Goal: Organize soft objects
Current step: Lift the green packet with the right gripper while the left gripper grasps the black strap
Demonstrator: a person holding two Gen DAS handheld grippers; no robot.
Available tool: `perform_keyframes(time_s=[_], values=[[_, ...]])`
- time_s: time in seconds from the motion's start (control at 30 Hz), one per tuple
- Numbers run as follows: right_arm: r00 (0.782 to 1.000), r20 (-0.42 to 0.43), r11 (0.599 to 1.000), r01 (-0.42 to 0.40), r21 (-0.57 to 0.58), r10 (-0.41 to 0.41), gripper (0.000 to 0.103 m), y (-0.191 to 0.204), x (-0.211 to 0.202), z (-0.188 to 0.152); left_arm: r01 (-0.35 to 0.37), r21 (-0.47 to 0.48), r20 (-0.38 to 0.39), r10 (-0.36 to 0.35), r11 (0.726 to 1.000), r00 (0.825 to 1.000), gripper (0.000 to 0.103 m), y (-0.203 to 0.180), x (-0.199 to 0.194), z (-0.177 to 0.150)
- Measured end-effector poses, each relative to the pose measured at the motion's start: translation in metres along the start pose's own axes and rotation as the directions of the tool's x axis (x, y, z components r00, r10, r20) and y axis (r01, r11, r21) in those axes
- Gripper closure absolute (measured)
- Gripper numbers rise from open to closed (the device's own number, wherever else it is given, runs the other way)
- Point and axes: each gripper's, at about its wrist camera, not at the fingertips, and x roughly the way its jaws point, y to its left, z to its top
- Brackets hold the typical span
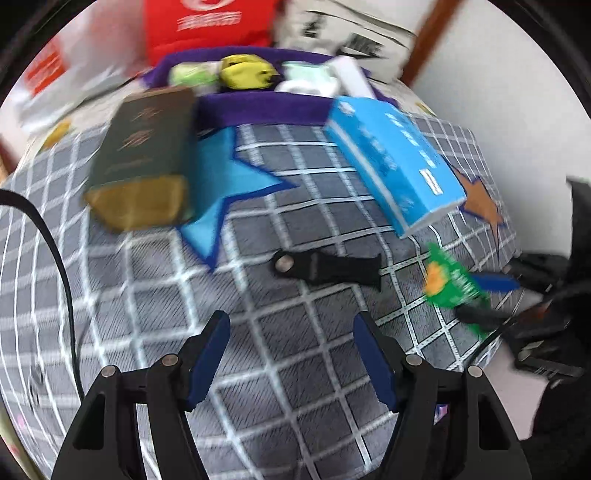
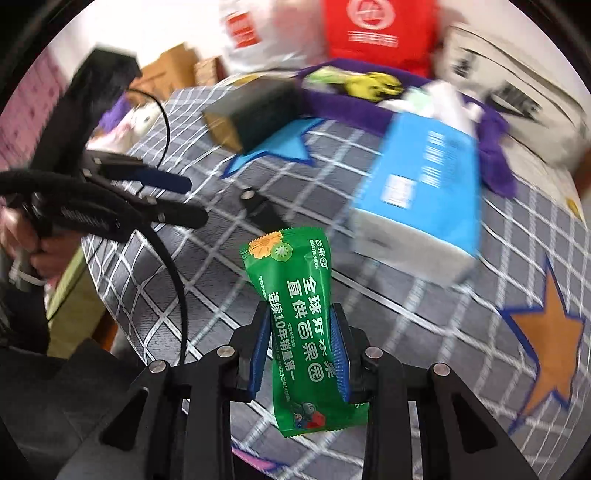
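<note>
the right tool (image 2: 301, 347) is closed on a green snack packet (image 2: 301, 332), its blue pads pressing the packet's two sides, so the packet stands up between them above the grey checked cloth (image 2: 207, 273). the left tool (image 1: 291, 354) is spread wide with nothing between its fingers, and hangs over the same cloth.

taking the purple tray (image 1: 258, 107) as landmark: a yellow soft item (image 1: 245, 72), a pale green one (image 1: 192, 75) and white packs (image 1: 317, 79) lie inside it. a dark green box (image 1: 144, 155) lies just in front of its left corner, a blue tissue pack (image 1: 395, 158) in front of its right corner. a black clip-like part (image 1: 328, 267) lies further out from the tray, on the cloth, near the green packet. a red bag (image 1: 207, 26) stands behind the tray.
</note>
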Motion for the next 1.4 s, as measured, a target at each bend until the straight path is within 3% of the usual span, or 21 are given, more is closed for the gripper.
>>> perform_keyframes(time_s=[0.17,0.33,0.43,0.6,0.67,0.83,1.0,1.1,1.17,1.27,1.3,1.37,1.4], values=[[0.998,0.014,0.994,0.054,0.093,-0.056,0.072,-0.033,-0.015,-0.009,-0.043,0.17,-0.011,0.045,0.985,0.999,0.036,-0.02,0.026,0.012],[0.996,0.024,0.984,0.077,0.163,-0.081,0.072,-0.05,-0.019,-0.02,-0.11,0.334,-0.018,0.123,0.936,0.992,0.034,-0.036,0.046,0.016],[0.996,0.027,0.976,0.08,0.204,-0.087,0.072,-0.056,-0.019,-0.027,-0.093,0.37,-0.005,0.102,0.924,0.995,0.034,-0.041,0.049,0.022],[0.996,0.046,0.959,0.059,0.276,-0.074,0.072,-0.066,-0.02,-0.033,-0.077,0.354,0.005,0.08,0.932,0.997,0.039,-0.044,0.056,0.035],[0.996,0.05,0.955,0.06,0.29,-0.077,0.072,-0.069,-0.02,-0.034,-0.083,0.32,0.016,0.082,0.944,0.997,0.065,-0.044,0.054,0.037],[0.995,0.065,0.948,0.049,0.316,-0.073,0.072,-0.071,-0.022,-0.037,-0.046,0.19,0.013,0.044,0.981,0.999,0.082,-0.02,0.047,0.042],[0.995,0.071,0.95,0.042,0.31,-0.067,0.072,-0.069,-0.023,-0.038,-0.018,0.207,-0.018,0.022,0.978,1.0,0.081,-0.02,0.045,0.032],[0.995,0.076,0.95,0.038,0.31,-0.065,0.072,-0.07,-0.024,-0.037,-0.029,0.24,-0.023,0.035,0.97,0.999,0.074,-0.032,0.052,0.038],[0.995,0.082,0.949,0.035,0.313,-0.064,0.072,-0.07,-0.025,-0.038,-0.036,0.261,-0.031,0.046,0.965,0.998,0.064,-0.04,0.057,0.043],[0.995,0.081,0.947,0.031,0.32,-0.06,0.072,-0.071,-0.024,-0.04,-0.056,0.304,-0.021,0.066,0.951,0.998,0.06,-0.052,0.063,0.046],[0.995,0.079,0.947,0.031,0.321,-0.059,0.072,-0.072,-0.024,-0.04,-0.066,0.32,-0.011,0.073,0.945,0.997,0.062,-0.055,0.064,0.046],[0.995,0.077,0.946,0.031,0.323,-0.059,0.072,-0.071,-0.023,-0.041,-0.052,0.327,-0.01,0.058,0.944,0.998,0.083,-0.057,0.064,0.047],[0.995,0.075,0.946,0.031,0.323,-0.058,0.072,-0.071,-0.023,-0.042,-0.04,0.323,-0.018,0.048,0.946,0.999,0.083,-0.058,0.064,0.049]])
